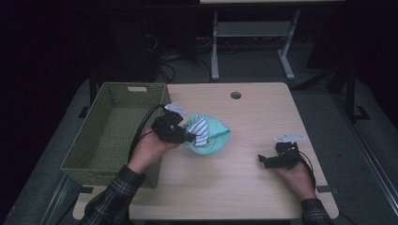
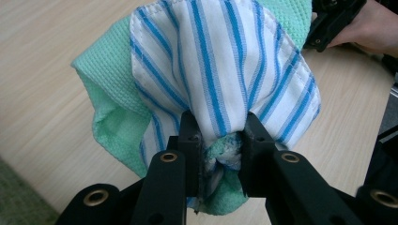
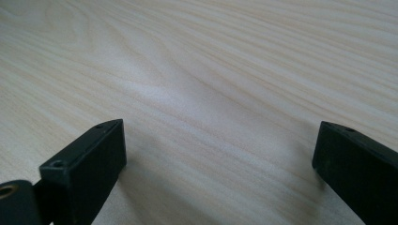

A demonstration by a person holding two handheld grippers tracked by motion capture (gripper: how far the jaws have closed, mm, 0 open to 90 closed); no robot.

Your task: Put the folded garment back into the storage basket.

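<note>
My left gripper [image 1: 187,137] is shut on a bundle of two cloths, a white one with blue stripes [image 2: 220,65] and a mint green one [image 2: 110,82]. The bundle [image 1: 209,133] hangs lifted just above the wooden table [image 1: 244,187], right of the basket. In the left gripper view the jaws pinch the gathered fabric low in the frame, gripper [image 2: 220,140]. My right gripper [image 1: 263,159] rests low over the table at the right, open, with bare wood between its fingers, gripper [image 3: 218,145]. The right hand and its gripper [image 2: 331,23] also appear at the top right of the left gripper view.
A green woven basket [image 1: 89,145] stands at the table's left side, overhanging its edge, with nothing visible inside. A round cable hole [image 1: 235,95] sits near the table's far edge. Beyond the table stands a white desk frame [image 1: 253,33] on a dark floor.
</note>
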